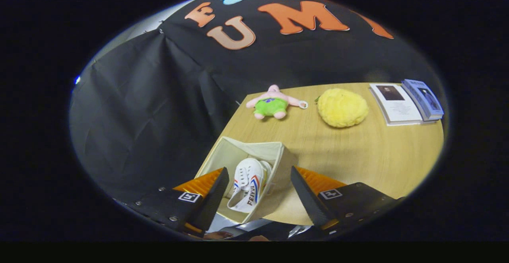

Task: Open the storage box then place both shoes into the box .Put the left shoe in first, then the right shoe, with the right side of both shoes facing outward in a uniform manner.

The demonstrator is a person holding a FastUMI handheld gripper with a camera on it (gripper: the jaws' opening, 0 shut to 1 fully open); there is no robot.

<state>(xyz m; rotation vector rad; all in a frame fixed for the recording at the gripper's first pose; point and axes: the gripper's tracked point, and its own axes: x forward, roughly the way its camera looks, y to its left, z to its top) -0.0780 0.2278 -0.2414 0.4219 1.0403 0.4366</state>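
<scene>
Two fingers of the gripper [259, 179] sit closest, spread wide apart with nothing held between them; they hang above the near corner of the table, touching neither the box nor the shoe. One finger crosses over the near left corner of the storage box, the other rides just off the box's right wall.

Between those fingers, and a little beyond them, stands the storage box [254, 152], a pale fabric bin with its top open and its soft walls slightly slanted. Inside lies a white shoe [247, 185] with red and blue stripes on its side, toe pointing away toward the far wall of the box, heel toward the gripper. A second white shape peeks out just behind it on the right side, though I cannot tell for sure whether that is the other shoe.

The box rests at the near left corner of a light wooden table [358, 155]. Well beyond it, near the far edge, lies a small pink plush toy [273, 102] in green shorts, and beside that, to the right, a fuzzy yellow round plush [342, 107]. Farther right again, two books [409, 102] lie side by side, touching. Black cloth hangs behind the table.
</scene>
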